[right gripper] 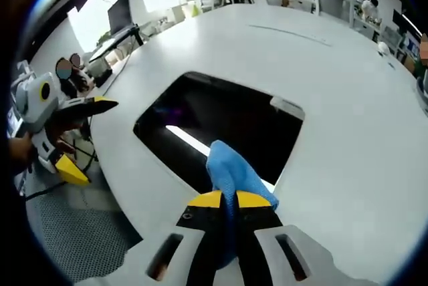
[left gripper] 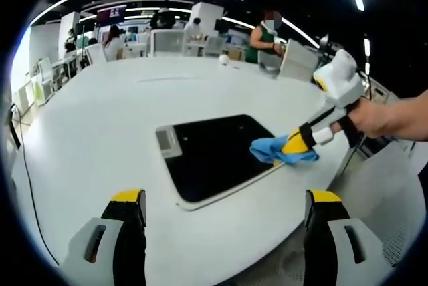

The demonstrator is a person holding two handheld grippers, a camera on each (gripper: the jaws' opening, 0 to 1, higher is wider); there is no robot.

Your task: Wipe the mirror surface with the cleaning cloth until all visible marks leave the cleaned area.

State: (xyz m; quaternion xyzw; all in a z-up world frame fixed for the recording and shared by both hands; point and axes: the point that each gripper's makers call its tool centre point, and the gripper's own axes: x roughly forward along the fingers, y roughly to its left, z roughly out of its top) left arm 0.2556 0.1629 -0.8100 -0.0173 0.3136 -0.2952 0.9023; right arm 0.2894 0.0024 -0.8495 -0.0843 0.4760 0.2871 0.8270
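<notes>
A dark rectangular mirror [left gripper: 207,156] lies flat on the white table [left gripper: 100,119], with a small grey tab [left gripper: 166,142] on its left end. In the left gripper view my right gripper [left gripper: 296,143] reaches in from the right, shut on a blue cleaning cloth [left gripper: 271,151] that rests on the mirror's right edge. My left gripper [left gripper: 226,200] hovers open over the table's near edge, short of the mirror. In the right gripper view the cloth [right gripper: 231,169] sticks out of my shut right gripper [right gripper: 229,199] over the mirror [right gripper: 221,122]. The left gripper [right gripper: 81,136] stands open at the left.
The white table [right gripper: 348,132] is large and round, and its near edge runs just under both grippers. A small white object [left gripper: 224,60] sits at the table's far side. Desks, chairs and seated people fill the background. A cable [left gripper: 23,166] hangs at the left.
</notes>
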